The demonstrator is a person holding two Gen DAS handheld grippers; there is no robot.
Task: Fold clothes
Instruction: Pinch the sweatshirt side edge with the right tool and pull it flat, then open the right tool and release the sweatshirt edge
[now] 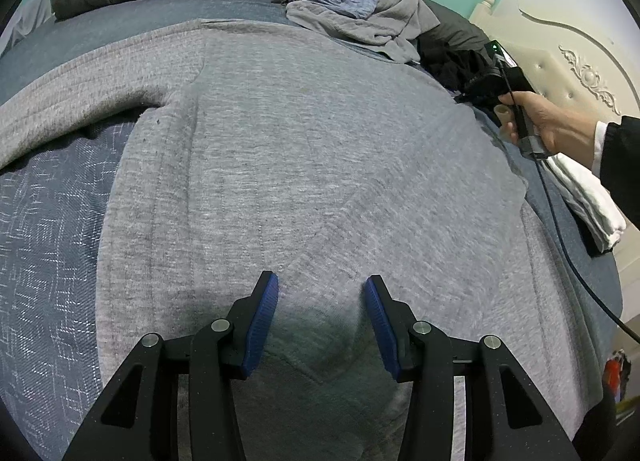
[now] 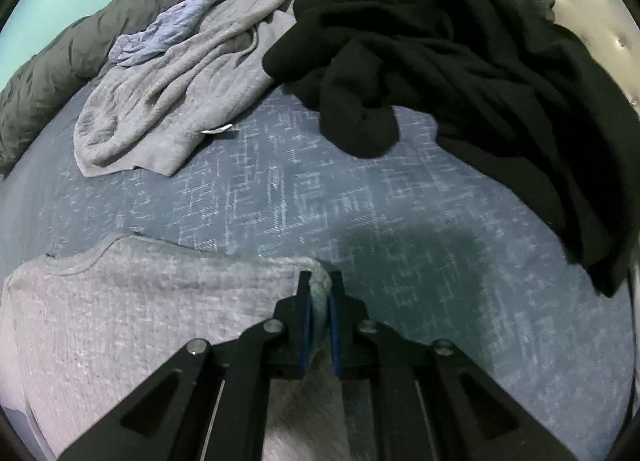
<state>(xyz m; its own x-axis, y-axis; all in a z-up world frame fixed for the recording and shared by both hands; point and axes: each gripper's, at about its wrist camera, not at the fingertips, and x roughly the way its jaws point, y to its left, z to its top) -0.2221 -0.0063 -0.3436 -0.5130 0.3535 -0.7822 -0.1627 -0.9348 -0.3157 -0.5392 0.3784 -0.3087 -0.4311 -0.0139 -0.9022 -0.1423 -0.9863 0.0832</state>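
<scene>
While the light grey knitted sweater [image 1: 304, 165] lies spread flat across the middle of the bed with the blue-grey patterned cover [image 1: 48, 221], we judge the fold to be barely begun: one sleeve trails off toward the bed's left edge, the body is smooth, and no panel has been turned over yet as far as we can see.

Going left to right, our left gripper [image 1: 320, 293] hangs over the sweater's near part with its blue pads standing apart and nothing between them. Farther right, near the bed's right edge, our right hand [image 1: 548, 121] holds the other tool. From its own camera, the right gripper [image 2: 320, 289] is clamped on a bunched edge of the sweater [image 2: 140, 301], with cloth pinched between the nearly closed pads.

Much is left, in our view. A crumpled grey garment [image 2: 180, 81] with a pale blue cloth [image 2: 172, 29] lies toward the far edge, and a heaped black garment [image 2: 460, 73] sits near the far right corner, all unfolded. A folded white cloth [image 1: 588, 197] rests at the right edge and looks finished.

We see no baskets, boxes or other containers; everything lies directly on the bed.
</scene>
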